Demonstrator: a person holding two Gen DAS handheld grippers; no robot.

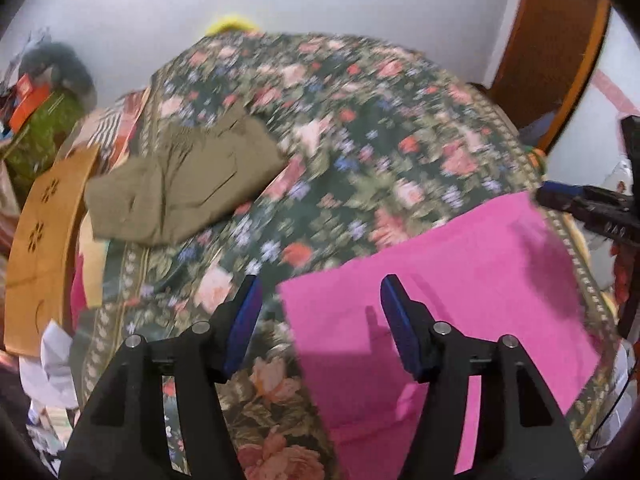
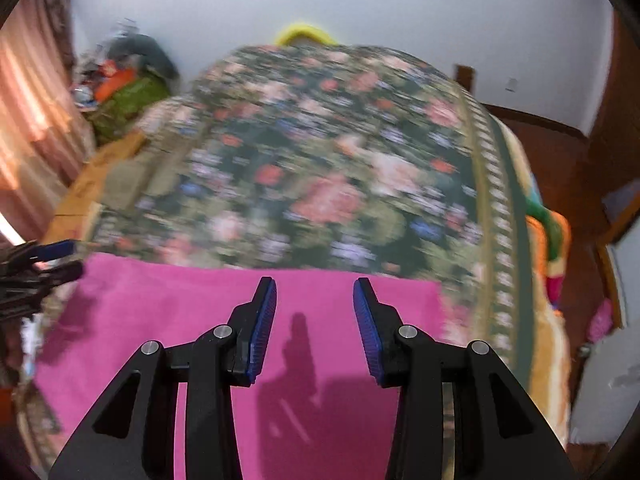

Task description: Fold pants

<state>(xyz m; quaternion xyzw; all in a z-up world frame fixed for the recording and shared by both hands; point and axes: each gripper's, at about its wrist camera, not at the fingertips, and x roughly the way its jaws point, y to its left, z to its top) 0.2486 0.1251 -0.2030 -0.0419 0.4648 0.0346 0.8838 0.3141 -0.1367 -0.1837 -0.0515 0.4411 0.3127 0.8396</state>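
Observation:
The pink pants (image 1: 440, 300) lie flat as a folded rectangle on the floral bedspread (image 1: 340, 128), near its front edge; they fill the lower middle of the right wrist view (image 2: 200, 320). My left gripper (image 1: 320, 304) is open and empty, held over the pants' left edge. My right gripper (image 2: 315, 300) is open and empty, above the middle of the pants. The right gripper's tips show at the far right of the left wrist view (image 1: 560, 200), and the left gripper's tips show at the far left of the right wrist view (image 2: 52, 260).
A folded olive-khaki garment (image 1: 180, 184) lies on the bedspread's left part. A brown cardboard piece (image 1: 44, 248) and cluttered bags (image 1: 40, 128) sit left of the bed. A wooden door frame (image 1: 560, 60) stands at the right. Colourful bedding (image 2: 548, 240) hangs off the bed's right side.

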